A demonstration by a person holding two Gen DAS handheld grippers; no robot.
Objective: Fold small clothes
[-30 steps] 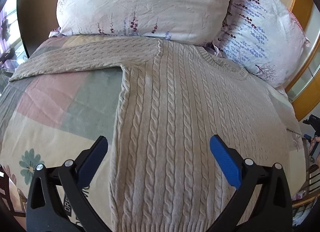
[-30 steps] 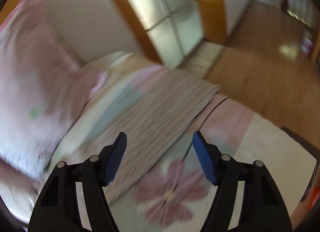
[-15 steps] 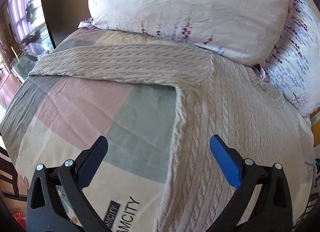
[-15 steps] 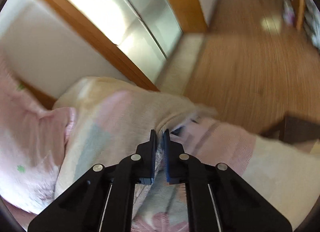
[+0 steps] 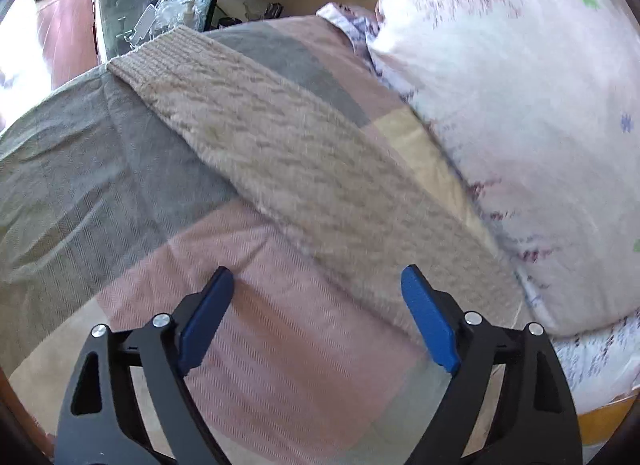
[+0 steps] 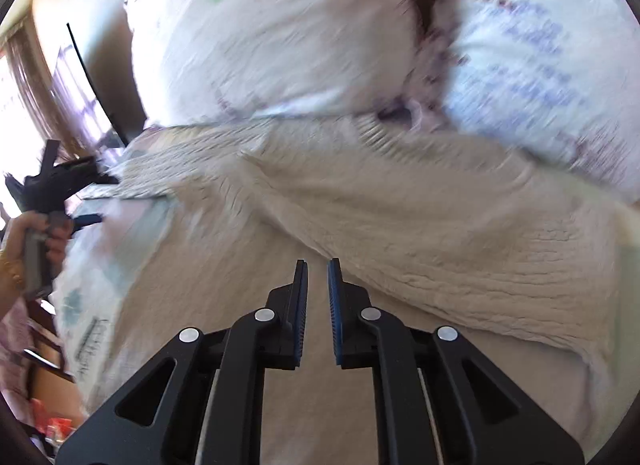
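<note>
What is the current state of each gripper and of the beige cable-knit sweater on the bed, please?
Beige cable-knit sweater: partly folded, one layer lying over the body.
Outstretched sweater sleeve: flat on the patchwork bedspread, not yet folded.
Left gripper: open, empty, above the bedspread.
Right gripper: jaws nearly closed over the sweater; whether they pinch fabric is unclear.

Sweater (image 5: 304, 169): beige, cable-knit pattern, ribbed cuff. Bedcover (image 5: 100, 185): blocks of grey, pink, pale yellow, faint woven stripes. Pillow (image 5: 520, 105): white, sprinkled with purple sprigs, green and blue flecks. Left gripper (image 5: 316, 313): black frame, blue pads (image 5: 206, 319). Right gripper (image 6: 318, 313): black, blue-lined fingers (image 6: 300, 313).
</note>
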